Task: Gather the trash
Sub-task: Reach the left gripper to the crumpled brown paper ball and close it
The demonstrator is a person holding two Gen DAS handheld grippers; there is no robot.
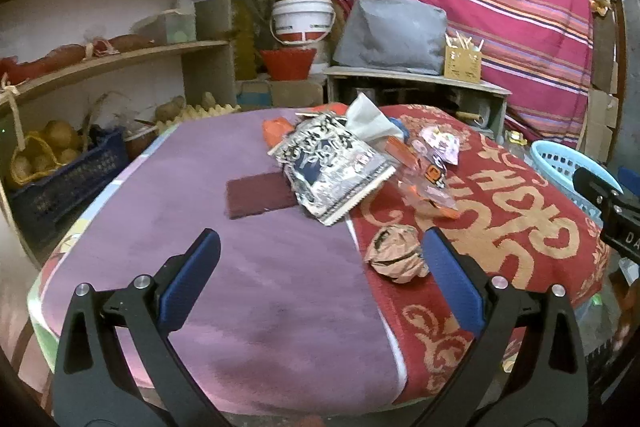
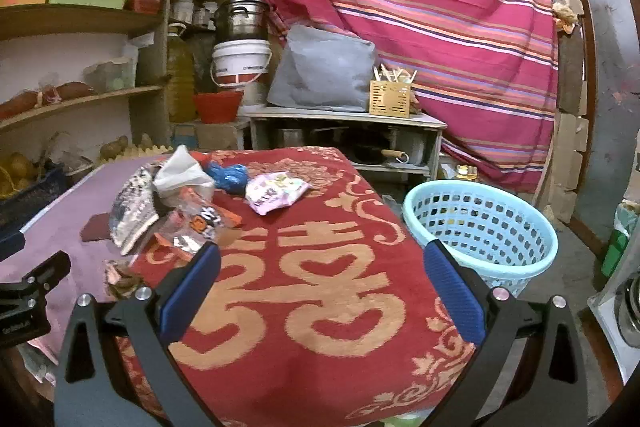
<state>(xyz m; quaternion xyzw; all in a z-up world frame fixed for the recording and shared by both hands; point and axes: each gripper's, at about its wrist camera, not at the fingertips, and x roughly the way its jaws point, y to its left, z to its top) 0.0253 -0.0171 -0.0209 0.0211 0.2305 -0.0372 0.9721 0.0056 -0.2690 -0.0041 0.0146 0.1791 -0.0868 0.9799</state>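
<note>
- The blue basket (image 1: 560, 163) is cut off by the right gripper (image 1: 612, 215) in the left view.
- The crumpled paper ball (image 2: 120, 279) sits partly behind a finger in the right view.
- Print on the silver wrapper (image 1: 332, 171) is unreadable.

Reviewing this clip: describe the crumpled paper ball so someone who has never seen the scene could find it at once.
Start at the red cloth with gold lettering covering the table's right part. At its near-left edge, beside the plain purple cloth, lies the crumpled brownish paper ball. Unlike the flat, shiny wrappers piled farther back, it is round, matte and sits alone.
</note>
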